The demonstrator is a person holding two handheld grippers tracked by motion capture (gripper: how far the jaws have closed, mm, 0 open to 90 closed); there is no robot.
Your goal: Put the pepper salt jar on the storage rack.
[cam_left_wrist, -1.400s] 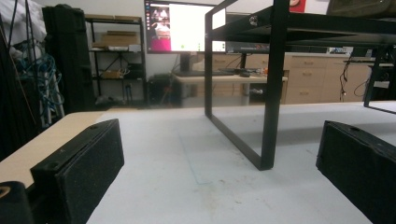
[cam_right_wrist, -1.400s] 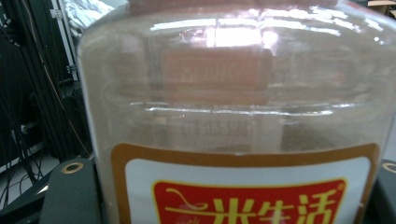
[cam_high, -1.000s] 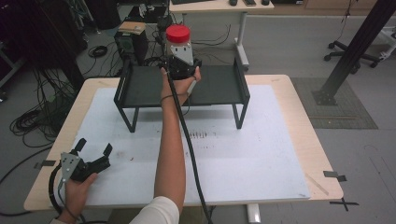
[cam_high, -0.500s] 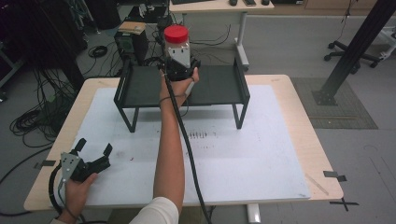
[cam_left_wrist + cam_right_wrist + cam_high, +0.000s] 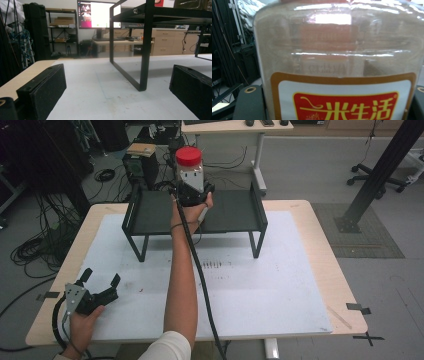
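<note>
Almost nothing is shifting between the earlier high views and this one: the right gripper is staying at the same spot over the black metal 2-legged shelf rack, the clear plastic jar with the red screw lid is remaining upright in its grip, and the left gripper is keeping its place near the table's front left corner.

The work, as it looks, is placing the jar on the rack. The pickup and the carry are looking finished, since the jar is already standing at the rack's top level, just beyond the right gripper. Whether its base is touching the shelf surface or hanging slightly above it is hard to tell from the high view. What is remaining, by my reading, is the set-down, the release and the withdrawal of the hand.

The right gripper is clamping the jar low on its body; in the right gripper view the jar's clear wall and yellow-and-red label are sitting pressed right in front of the camera, between the 2 jaws.

The left gripper is resting on the white table cover, jaws spread wide with nothing between them, and it is pointing toward the rack's near leg, which is standing well ahead of it.
</note>
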